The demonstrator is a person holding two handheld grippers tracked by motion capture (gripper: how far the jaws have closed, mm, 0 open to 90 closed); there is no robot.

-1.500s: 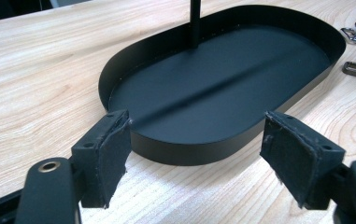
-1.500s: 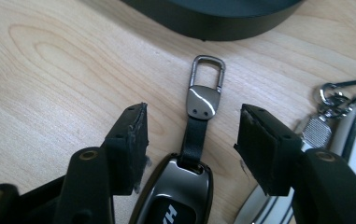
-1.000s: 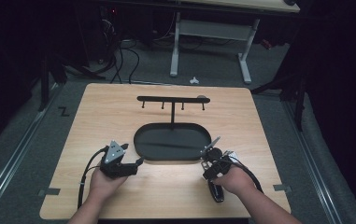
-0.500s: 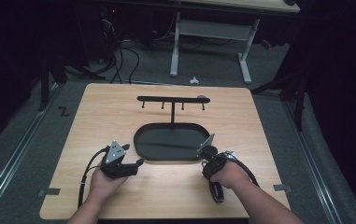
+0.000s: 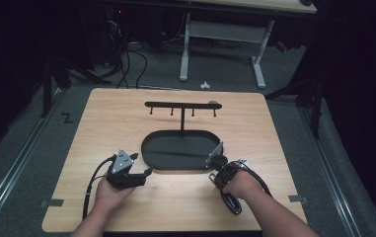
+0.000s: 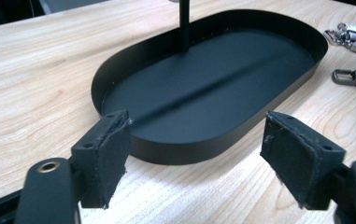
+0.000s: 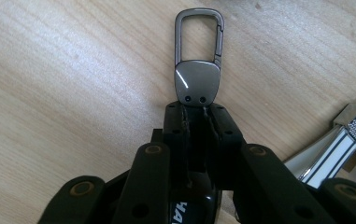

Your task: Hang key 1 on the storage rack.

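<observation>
A dark metal key clip (image 7: 198,84) with a carabiner loop lies flat on the wooden table (image 5: 185,197). My right gripper (image 7: 198,116) is shut on its lower end and points down at the tabletop. In the high view that right gripper (image 5: 216,165) sits at the near right end of a black oval tray (image 5: 148,148). My left gripper (image 5: 142,164) rests at the tray's near left end. Its jaws stand wide open and hold nothing, with the tray (image 6: 203,93) just ahead of the left gripper (image 6: 199,158). The same clip (image 6: 351,76) lies to the tray's right.
A thin post (image 5: 182,121) rises from the tray and carries a black bar (image 5: 180,104) with several small hooks. Silvery key pieces (image 7: 353,135) lie beside the clip, also as shiny metal pieces (image 6: 353,35). Bare tabletop spreads to both sides.
My right hand has shifted slightly left, nearer the tray's end, and turned a little. The left hand has stayed in place.
</observation>
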